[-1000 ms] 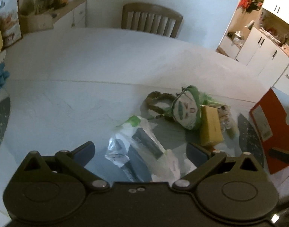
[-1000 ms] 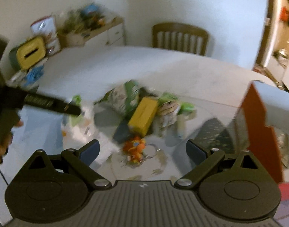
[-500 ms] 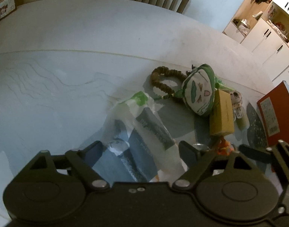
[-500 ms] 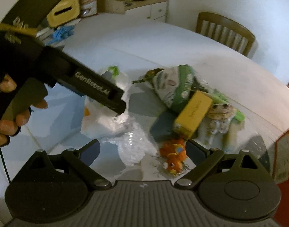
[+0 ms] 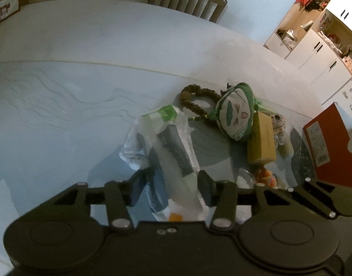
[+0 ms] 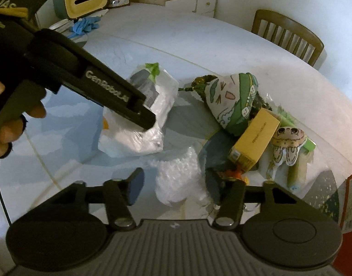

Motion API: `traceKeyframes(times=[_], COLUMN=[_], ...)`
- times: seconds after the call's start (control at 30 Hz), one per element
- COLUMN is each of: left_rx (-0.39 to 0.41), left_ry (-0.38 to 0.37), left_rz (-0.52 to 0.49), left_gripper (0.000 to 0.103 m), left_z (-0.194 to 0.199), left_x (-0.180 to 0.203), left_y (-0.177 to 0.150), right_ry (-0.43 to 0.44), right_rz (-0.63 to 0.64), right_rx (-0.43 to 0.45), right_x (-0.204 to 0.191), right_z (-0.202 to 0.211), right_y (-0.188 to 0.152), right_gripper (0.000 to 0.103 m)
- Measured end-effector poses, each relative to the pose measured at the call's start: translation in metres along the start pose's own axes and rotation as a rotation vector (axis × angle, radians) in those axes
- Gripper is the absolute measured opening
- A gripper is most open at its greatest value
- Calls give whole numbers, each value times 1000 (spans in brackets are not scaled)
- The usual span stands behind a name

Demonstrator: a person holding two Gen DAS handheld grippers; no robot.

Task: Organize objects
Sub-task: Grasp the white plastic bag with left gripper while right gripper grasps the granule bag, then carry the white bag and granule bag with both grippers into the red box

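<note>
Low in the left wrist view, the left gripper straddles a clear plastic bag with a green top and dark packets inside; its jaws are closing on the bag's near end, though I cannot tell whether the pads press it yet. In the right wrist view the right gripper, bottom centre, is closing around a crumpled clear bubble-wrap bundle that sits between its fingers. Right of centre lies a heap on the pale glass-topped table: a green and cream cat-face cushion, a yellow cardboard box leaning against it, and a small orange toy below. A red box stands at the right edge.
</note>
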State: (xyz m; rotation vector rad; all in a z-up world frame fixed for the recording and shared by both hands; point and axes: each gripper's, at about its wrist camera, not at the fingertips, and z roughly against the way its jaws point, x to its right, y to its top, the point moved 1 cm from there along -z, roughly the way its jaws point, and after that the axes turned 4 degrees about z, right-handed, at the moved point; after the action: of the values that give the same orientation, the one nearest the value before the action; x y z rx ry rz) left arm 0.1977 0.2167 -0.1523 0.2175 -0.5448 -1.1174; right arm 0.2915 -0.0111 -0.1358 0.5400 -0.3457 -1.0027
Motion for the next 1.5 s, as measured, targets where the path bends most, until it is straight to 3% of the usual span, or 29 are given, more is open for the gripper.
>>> traceKeyframes(times=[0.17,0.47,0.7,1.17,1.5], left_rx=[7,38,73,147,136], left_ry=[-3,-14,-68,-178,-253], left_rz=[30,37,30,-173,-267], left_gripper=[41,36,36,36,37], left_z=[6,24,54,109,95], left_x=[-3,2,24,149,240], left_y=[-4,-13,-21,-28,-38], right_ry=[7,5,-14,-101,-177], right_rz=[-26,-120,-201,-352,-433], right_rx=[3,61,120,226,248], right_x=[2,13,26,79,141], right_z=[6,34,80,170,210], right_y=[-6,-13,-21,-51,-102], right_gripper=[37,34,34,34,34])
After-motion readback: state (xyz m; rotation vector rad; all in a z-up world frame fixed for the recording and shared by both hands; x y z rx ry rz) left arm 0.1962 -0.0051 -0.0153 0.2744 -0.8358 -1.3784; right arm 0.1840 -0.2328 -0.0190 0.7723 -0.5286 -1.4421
